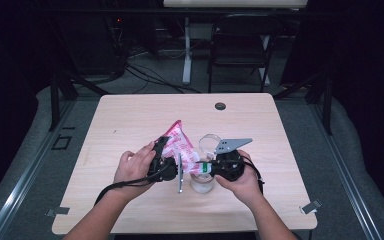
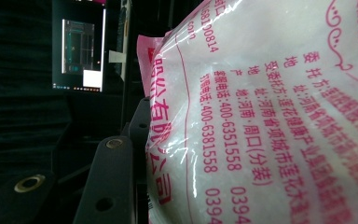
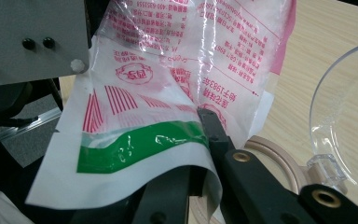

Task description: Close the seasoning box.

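Pale wooden surface carries a clear glass jar with its hinged lid open. Above it, a pink-and-white printed plastic bag of white grains hangs between both grippers: the left hand-held gripper clasps its body, the right hand-held gripper is clenched on its lower edge.

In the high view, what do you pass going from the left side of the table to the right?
Person's left hand → left tool → pink-and-white printed plastic bag → clear glass jar → right tool → person's right hand.
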`<state>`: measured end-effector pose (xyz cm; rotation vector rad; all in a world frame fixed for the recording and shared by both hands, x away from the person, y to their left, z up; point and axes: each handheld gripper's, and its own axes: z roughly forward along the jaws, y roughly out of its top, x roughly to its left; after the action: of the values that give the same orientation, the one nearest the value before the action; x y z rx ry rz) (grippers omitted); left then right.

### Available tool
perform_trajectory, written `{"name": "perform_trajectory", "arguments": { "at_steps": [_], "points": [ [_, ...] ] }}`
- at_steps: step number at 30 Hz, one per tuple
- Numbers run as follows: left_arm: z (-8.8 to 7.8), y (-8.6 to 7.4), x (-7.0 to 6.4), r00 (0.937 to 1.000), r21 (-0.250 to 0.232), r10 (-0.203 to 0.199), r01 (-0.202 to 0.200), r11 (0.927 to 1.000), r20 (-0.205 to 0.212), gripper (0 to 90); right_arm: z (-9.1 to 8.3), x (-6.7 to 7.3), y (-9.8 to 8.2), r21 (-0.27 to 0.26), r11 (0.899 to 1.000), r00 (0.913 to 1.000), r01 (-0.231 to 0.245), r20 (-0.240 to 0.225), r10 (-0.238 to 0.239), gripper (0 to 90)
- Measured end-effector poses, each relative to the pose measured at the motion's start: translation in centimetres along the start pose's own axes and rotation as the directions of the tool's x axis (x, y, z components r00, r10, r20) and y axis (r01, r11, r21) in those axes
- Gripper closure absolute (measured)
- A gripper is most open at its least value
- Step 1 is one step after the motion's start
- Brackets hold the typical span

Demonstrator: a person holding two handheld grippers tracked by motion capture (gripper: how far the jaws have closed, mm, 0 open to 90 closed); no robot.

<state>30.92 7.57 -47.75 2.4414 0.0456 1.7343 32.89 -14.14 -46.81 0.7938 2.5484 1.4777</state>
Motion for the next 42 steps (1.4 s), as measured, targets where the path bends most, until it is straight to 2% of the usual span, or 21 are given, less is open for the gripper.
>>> {"name": "perform_trajectory", "arguments": {
  "at_steps": [42],
  "points": [
    [-0.22,0.11,0.27,0.9996,-0.017,0.015,-0.015,0.9997,-0.023,60.0,0.05,0.04,-0.02,0.002,1.000,1.0000,0.004,0.005,-0.004,90.0]
  ]
}}
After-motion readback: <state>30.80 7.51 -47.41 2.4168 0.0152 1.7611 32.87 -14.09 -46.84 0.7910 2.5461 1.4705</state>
